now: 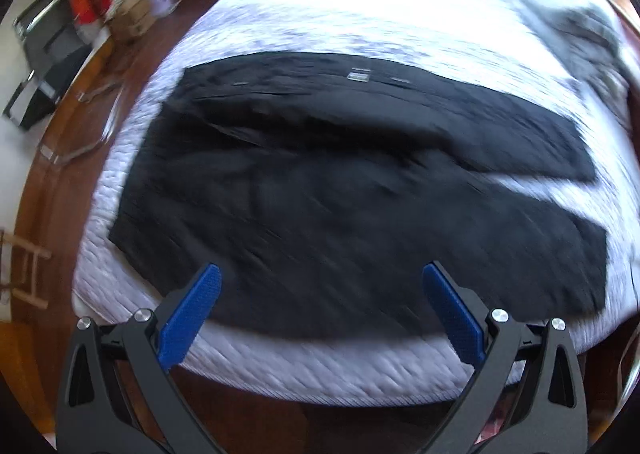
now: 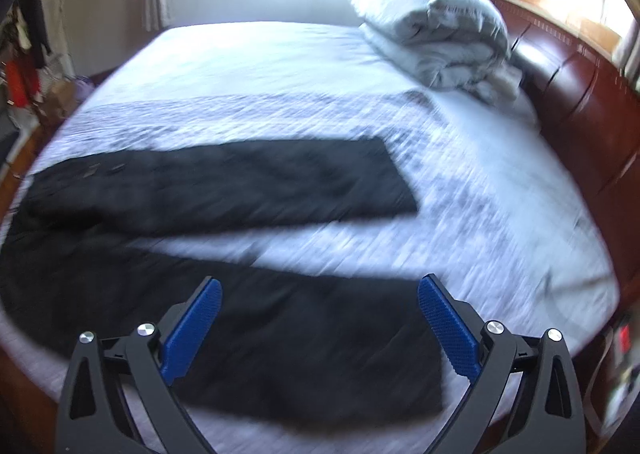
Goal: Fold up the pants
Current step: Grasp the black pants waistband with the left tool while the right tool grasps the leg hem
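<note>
Blue pads of the left gripper (image 1: 320,286) stand wide apart, gripping nothing, poised above the near edge of the black pants (image 1: 340,182) — spread flat on the white bed (image 1: 320,370), legs splayed. Right gripper (image 2: 320,298) hovers likewise spread over the near leg. No fold looks started yet; next, I judge, each claw must drop and pinch that near leg's edge — carrying it across onto the far one.

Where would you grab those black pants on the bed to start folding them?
Probably the near leg of the black pants, at its outer edge, coming down from the bed's near side. It lies flat, split from the far leg by a bare wedge, so lifting it over would stack them. The right gripper could take the cuff end, the left gripper the waist end; both are open and empty.
</note>
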